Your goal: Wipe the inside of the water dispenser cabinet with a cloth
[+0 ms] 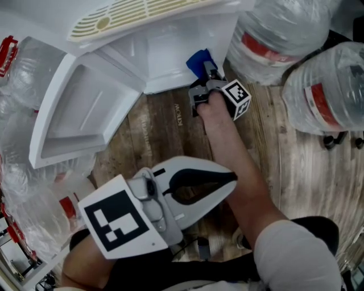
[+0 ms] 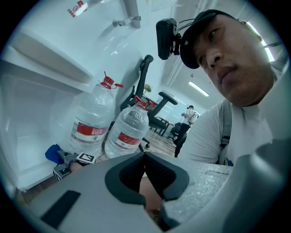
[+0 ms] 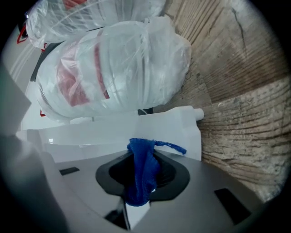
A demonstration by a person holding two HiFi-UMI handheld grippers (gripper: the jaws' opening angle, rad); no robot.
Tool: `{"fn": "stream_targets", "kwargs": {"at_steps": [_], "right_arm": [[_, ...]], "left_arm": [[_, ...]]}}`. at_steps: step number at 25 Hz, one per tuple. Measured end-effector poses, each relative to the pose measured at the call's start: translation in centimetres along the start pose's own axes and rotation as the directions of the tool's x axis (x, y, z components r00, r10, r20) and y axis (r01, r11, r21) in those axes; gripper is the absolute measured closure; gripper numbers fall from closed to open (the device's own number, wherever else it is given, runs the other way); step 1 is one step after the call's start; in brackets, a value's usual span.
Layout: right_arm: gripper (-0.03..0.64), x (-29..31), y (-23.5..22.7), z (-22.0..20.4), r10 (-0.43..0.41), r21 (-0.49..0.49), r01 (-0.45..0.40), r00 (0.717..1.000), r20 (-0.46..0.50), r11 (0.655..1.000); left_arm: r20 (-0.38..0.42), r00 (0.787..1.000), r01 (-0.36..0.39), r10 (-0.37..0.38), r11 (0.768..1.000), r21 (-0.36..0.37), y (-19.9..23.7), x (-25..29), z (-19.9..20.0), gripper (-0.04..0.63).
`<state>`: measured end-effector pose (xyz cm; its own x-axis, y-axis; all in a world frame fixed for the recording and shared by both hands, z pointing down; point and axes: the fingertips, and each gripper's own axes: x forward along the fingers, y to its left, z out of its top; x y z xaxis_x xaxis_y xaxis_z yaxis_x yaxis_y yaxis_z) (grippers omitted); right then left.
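The white water dispenser cabinet (image 1: 165, 54) stands with its door (image 1: 79, 113) swung out to the left. My right gripper (image 1: 207, 69) is at the cabinet's lower right front edge, shut on a blue cloth (image 1: 199, 58). In the right gripper view the blue cloth (image 3: 142, 170) hangs bunched between the jaws of my right gripper (image 3: 138, 182), with the white cabinet edge (image 3: 168, 132) just ahead. My left gripper (image 1: 232, 179) is held low near the person's body, shut with nothing in it. Its jaw tips meet in the left gripper view, where my left gripper (image 2: 144, 154) faces the person.
Two large water bottles (image 1: 278, 34) (image 1: 324, 94) lie on the wooden floor (image 1: 267, 148) right of the cabinet. More bottles in plastic wrap (image 1: 28, 74) sit at the left, behind the door. A ventilated white panel (image 1: 131, 14) is above the opening.
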<state>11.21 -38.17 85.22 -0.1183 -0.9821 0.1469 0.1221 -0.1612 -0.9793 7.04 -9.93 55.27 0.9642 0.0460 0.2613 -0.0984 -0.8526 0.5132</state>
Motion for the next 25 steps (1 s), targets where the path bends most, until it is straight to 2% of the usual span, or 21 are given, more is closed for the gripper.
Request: {"fn": "stream_targets", "kwargs": {"at_steps": [8, 15, 21, 23, 25], "right_arm": [[0.54, -1.3, -0.3, 0.3, -0.043, -0.11, 0.037, 0.998, -0.053, 0.993], [0.538, -3.2, -1.2, 1.2, -0.118, -0.258, 0.092, 0.989, -0.089, 0.962], [0.538, -4.2, -0.7, 2.0, -0.217, -0.472, 0.15, 0.972, -0.09, 0.869], [0.538, -5.0, -0.5, 2.2, -0.275, -0.558, 0.187, 0.958, -0.077, 0.809], [0.538, -5.6, 0.2, 2.0, -0.331, -0.651, 0.201, 0.94, -0.082, 0.732]], "left_arm": [[0.004, 1.0, -0.001, 0.001, 1.0, -0.009, 0.2, 0.1, 0.1, 0.597], [0.002, 1.0, -0.025, 0.025, 1.0, -0.002, 0.7, -0.5, 0.1, 0.597], [0.031, 0.997, -0.068, 0.068, 0.998, 0.016, 0.9, -1.0, 1.6, 0.597], [0.07, 0.992, -0.107, 0.107, 0.994, -0.01, 1.1, -1.3, 2.5, 0.597], [0.126, 0.98, -0.148, 0.156, 0.987, -0.07, 1.2, -2.0, 3.9, 0.597]]}}
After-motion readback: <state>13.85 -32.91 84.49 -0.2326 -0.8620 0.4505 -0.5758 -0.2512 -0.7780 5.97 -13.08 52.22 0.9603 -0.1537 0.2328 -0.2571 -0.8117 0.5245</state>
